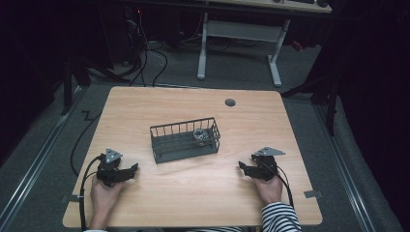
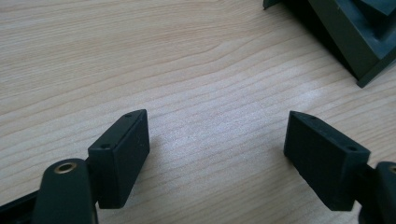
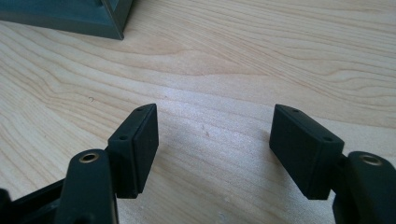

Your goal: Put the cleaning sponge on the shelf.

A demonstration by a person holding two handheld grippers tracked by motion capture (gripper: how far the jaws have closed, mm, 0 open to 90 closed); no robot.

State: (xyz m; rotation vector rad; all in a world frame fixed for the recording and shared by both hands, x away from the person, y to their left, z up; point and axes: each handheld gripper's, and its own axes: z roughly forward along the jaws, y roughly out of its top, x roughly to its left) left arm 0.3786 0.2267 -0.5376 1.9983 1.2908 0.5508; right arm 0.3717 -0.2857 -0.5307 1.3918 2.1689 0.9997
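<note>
Wooden bench point(image 1: 193, 193) is topped by a basket point(image 1: 184, 140) mid-surface; left tongs point(image 1: 131, 170) and right tongs point(image 1: 243, 169) are held wide, empty.

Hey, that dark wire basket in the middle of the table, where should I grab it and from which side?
Probably by an end wall's top rim. The basket is a long box of thin upright wires under a rim bar, so open jaws could straddle the rim from above. The right gripper is nearer the right end, where a small shiny object lies inside; the left end, nearer the left gripper, looks safer.
</note>
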